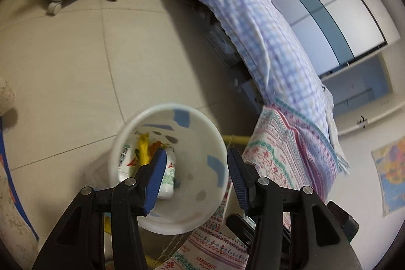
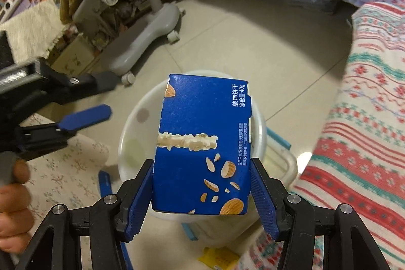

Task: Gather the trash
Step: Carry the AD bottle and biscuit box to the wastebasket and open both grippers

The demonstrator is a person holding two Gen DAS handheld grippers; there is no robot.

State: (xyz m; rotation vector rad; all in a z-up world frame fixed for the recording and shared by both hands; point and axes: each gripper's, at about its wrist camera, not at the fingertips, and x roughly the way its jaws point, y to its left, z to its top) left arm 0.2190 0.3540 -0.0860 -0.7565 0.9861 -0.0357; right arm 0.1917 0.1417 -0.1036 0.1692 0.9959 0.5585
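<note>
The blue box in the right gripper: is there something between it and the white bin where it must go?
Nothing visible blocks it. The right gripper holds the blue box above the white bin. The open left gripper is off to the side, apart from the box.

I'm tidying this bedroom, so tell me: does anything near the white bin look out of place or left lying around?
Yes. A yellow wrapper lies on the floor beside the white bin rather than in it, so it looks missed. The blue box is held in the right gripper above the bin.
</note>
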